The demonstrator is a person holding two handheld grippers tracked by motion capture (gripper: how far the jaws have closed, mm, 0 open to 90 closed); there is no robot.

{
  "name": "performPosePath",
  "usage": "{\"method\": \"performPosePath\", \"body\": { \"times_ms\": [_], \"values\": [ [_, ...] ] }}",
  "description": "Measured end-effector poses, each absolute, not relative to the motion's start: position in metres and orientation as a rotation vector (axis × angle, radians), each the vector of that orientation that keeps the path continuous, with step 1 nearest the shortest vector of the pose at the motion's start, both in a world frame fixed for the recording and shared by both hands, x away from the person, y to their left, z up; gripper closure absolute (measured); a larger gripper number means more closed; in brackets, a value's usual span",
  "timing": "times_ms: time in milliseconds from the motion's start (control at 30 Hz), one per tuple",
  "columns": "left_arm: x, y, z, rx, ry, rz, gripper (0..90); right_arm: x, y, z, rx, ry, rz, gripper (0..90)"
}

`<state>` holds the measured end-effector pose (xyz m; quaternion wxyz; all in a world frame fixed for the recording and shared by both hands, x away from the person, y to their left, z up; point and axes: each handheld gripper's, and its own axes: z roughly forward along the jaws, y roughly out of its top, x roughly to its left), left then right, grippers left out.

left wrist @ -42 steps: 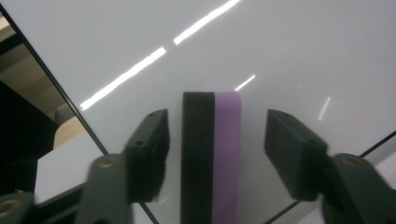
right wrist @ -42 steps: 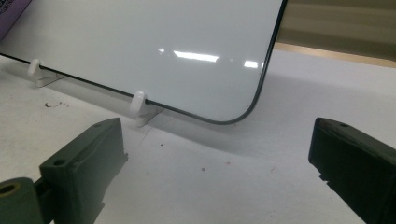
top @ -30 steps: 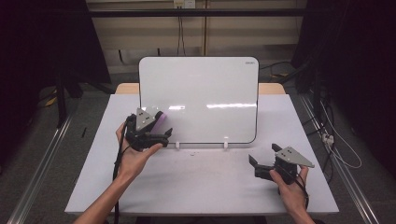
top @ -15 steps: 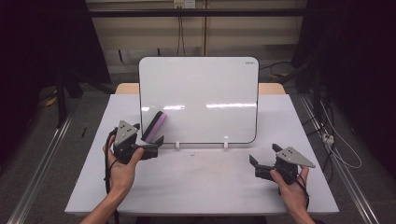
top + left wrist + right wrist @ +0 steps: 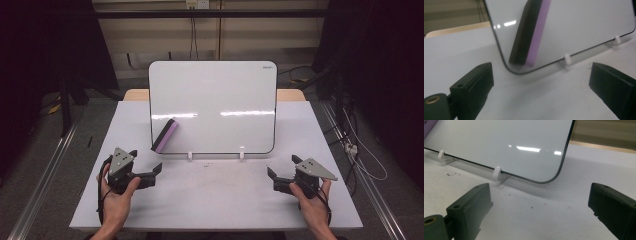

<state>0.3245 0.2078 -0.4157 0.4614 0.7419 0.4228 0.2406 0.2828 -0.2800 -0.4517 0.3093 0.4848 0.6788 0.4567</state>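
Purple-and-black block eraser (image 5: 165,136) clinging to upright glossy whiteboard (image 5: 215,100); left gripper (image 5: 150,172) and right gripper (image 5: 276,180) spread, empty, resting on tabletop (image 5: 215,200).

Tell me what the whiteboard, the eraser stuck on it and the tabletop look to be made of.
Whiteboard: glossy, smooth white panel with a thin dark rim, mirroring the ceiling lights; probably coated metal or glass. Eraser: matte black body, likely plastic or foam, with a purple layer that looks like felt. Tabletop: matte white, laminate-like, scuffed with dark specks. White clips: apparently plastic.
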Motion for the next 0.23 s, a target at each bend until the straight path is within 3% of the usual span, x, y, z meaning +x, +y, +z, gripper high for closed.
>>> {"method": "performPosePath", "body": {
  "times_ms": [233],
  "values": [
    [0.3188, 0.2093, -0.4258, 1.825, 1.033, 0.586, 5.7, 0.282, -0.2802, -0.4518, 1.29, 1.791, 1.207, 4.6]
  ]
}}
